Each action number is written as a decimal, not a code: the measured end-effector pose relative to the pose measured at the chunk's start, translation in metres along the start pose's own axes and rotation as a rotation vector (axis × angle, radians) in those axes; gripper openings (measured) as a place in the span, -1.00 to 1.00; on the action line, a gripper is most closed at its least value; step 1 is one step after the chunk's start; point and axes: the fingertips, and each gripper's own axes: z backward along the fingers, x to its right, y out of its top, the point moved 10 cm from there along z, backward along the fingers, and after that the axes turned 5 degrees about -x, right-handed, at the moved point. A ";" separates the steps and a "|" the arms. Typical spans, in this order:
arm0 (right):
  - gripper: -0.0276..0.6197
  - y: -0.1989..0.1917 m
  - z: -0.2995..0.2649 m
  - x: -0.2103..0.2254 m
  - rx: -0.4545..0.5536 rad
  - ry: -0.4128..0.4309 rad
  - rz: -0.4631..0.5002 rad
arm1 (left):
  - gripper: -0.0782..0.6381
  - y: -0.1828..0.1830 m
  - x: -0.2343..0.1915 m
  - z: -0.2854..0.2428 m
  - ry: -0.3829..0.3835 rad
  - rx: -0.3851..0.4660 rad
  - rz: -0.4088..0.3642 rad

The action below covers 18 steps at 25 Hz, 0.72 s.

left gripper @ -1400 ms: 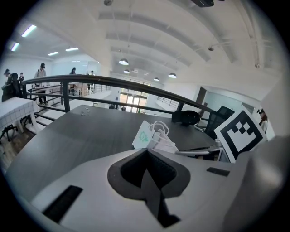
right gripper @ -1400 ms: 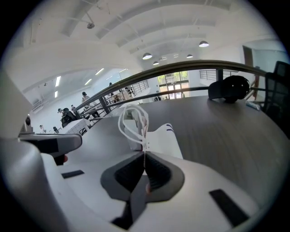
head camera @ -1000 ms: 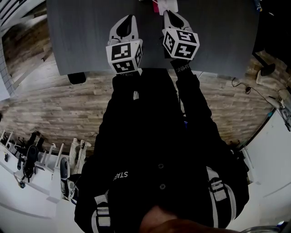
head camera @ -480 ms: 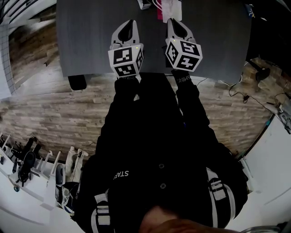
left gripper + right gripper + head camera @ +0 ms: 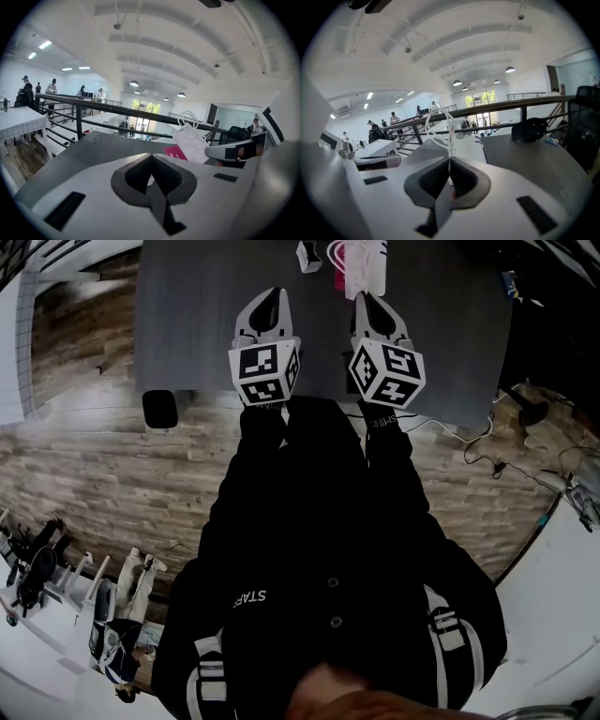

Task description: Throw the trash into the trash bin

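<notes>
A dark grey table (image 5: 187, 324) fills the top of the head view. Since a second ago the view has tipped forward, bringing the white face mask (image 5: 366, 263) into top centre. The grippers have not closed in, so the pickup seems still ahead. The mask's long axis runs up the frame, loops at upper left. The left gripper (image 5: 151, 158) and right gripper (image 5: 450, 159) both have their jaws pressed together with nothing clearly held, the right's tips just below the mask.

A white face mask (image 5: 366, 263) is seen near the far edge of the counter (image 5: 187, 324), rumpled and partly raised, with its thin white ear loops standing up above it. A pink sheet (image 5: 335, 257) is tucked against the side facing the counter's left edge. A small white scrap (image 5: 307, 257) is seen just beyond the sheet.
</notes>
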 end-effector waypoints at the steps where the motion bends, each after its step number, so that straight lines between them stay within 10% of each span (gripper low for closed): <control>1: -0.86 0.002 0.002 -0.004 0.008 0.006 0.007 | -0.78 0.003 -0.001 0.004 0.004 0.009 0.000; 18: -0.86 0.031 0.019 -0.101 0.110 0.272 0.148 | -0.78 0.025 -0.044 0.086 0.179 0.138 0.025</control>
